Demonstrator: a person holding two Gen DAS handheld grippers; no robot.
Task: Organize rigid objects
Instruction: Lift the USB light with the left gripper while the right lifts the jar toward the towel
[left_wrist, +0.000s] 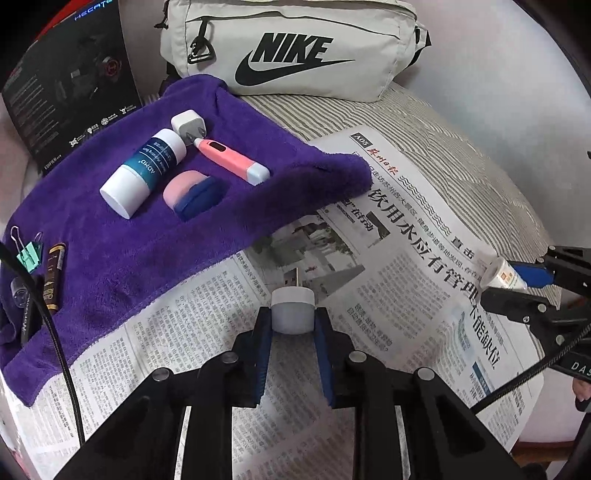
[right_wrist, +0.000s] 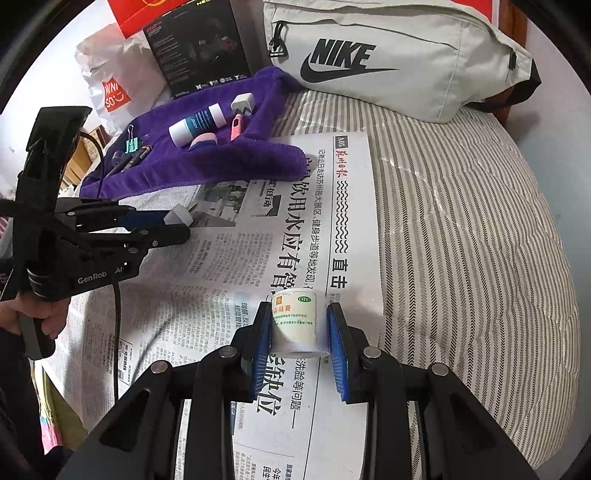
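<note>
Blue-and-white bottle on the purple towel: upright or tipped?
Tipped. The blue-and-white bottle lies on its side on the purple towel, flat base facing the left wrist camera, beside the pink thermometer.

white USB plug | clamped upright over newspaper || labelled tape roll | clamped, over newspaper

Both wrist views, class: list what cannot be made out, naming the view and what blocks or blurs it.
- Flat dark blue and pink item on the purple towel, left wrist view: its identity is unclear.
- Small clear object, left wrist view: crossed by a black cable.
- White paper-labelled roll, right wrist view: its sides are covered by the right tongs.
- White shopping bag, right wrist view: logo distorted near the fisheye edge.
</note>
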